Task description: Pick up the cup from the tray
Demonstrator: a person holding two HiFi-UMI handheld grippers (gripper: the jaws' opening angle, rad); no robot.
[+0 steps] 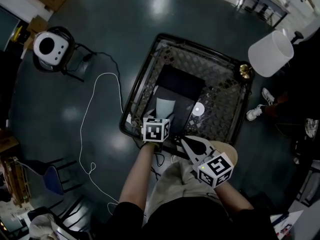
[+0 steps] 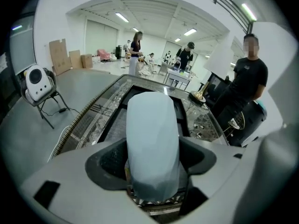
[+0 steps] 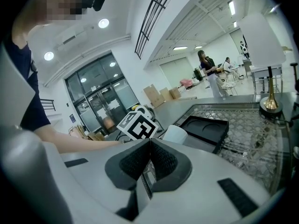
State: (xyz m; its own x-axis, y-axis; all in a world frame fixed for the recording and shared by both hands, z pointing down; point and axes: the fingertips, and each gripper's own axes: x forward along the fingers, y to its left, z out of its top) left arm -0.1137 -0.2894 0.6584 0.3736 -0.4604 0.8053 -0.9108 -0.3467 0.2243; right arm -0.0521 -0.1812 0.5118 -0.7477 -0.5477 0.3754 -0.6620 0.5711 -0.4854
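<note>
Metal-lattice worktop [image 1: 222, 91] carries one black tray [image 1: 182, 81]. Two hand-held grippers: the left hand-held gripper [image 2: 153, 164] clasps the one white cup [image 1: 165, 106] at the tray's near-left corner, its pads [image 2: 107, 162] on the cup's sides seen only in its own view; the right hand-held gripper [image 3: 149, 155] is closed, empty.

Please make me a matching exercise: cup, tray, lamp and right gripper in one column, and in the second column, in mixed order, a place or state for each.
1 cup
2 tray
3 lamp
4 right gripper

a jaws together, nothing held
b black, lying on the patterned table
c white shade, standing at a table corner
d between the jaws of the left gripper

Pairs: 1-d, 2-b, 3-c, 4-a
</note>
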